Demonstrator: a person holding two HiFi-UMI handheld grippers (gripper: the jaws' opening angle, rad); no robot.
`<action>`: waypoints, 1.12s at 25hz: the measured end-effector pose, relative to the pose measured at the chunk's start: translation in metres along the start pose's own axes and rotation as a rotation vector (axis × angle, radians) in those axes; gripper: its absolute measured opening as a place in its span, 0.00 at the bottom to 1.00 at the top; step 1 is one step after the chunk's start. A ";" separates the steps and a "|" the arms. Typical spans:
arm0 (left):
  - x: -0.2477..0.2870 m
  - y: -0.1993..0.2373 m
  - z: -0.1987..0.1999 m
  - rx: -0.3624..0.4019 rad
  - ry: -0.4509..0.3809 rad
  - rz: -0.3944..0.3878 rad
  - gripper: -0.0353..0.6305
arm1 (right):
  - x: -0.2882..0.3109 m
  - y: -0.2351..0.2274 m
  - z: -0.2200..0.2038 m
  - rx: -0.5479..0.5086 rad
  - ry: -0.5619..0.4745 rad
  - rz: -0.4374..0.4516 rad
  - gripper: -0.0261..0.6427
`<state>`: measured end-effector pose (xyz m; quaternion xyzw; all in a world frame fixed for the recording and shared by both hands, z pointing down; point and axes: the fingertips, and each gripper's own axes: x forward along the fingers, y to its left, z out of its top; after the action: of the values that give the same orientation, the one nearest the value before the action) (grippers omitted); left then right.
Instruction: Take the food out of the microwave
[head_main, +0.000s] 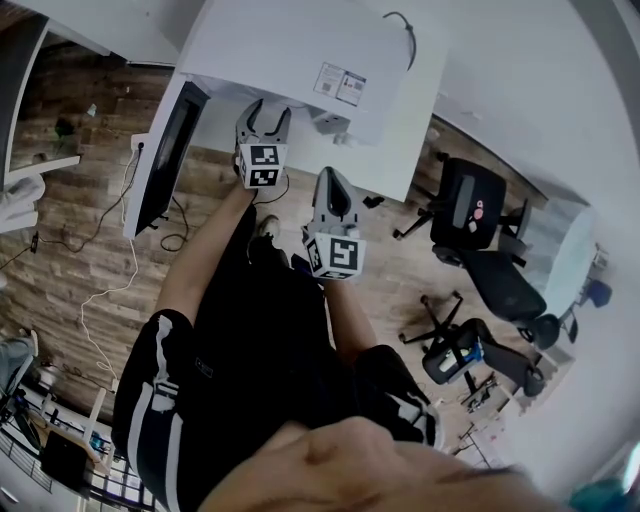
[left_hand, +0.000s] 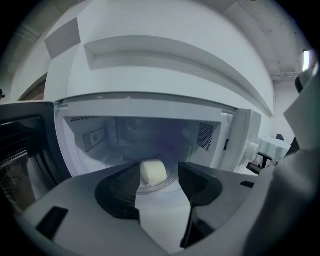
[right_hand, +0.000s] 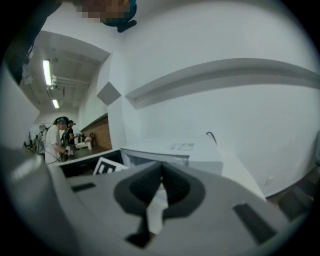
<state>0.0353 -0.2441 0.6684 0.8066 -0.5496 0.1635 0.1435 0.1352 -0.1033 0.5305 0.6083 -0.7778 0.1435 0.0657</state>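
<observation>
No legible text anywhere. White rectangular sticker (head_main: 340, 82) on top of white box-shaped microwave (head_main: 300, 50): two printed panels, print too small to read. Small grey plate (left_hand: 97, 135) on cavity's left inner wall: markings blurred. White cube (head_main: 262, 165) and second white cube (head_main: 335, 255): black square coded patterns only, no letters, no digits.
</observation>
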 end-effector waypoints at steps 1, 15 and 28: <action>0.005 0.000 -0.004 0.001 0.011 0.004 0.46 | 0.002 -0.001 -0.001 -0.001 0.000 0.000 0.08; 0.066 0.007 -0.037 -0.010 0.126 0.038 0.51 | 0.009 -0.011 -0.017 0.000 0.053 -0.023 0.08; 0.096 0.010 -0.042 -0.014 0.163 0.057 0.54 | 0.013 -0.021 -0.031 0.007 0.089 -0.059 0.08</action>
<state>0.0544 -0.3105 0.7476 0.7736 -0.5600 0.2287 0.1887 0.1502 -0.1103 0.5660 0.6244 -0.7552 0.1714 0.1024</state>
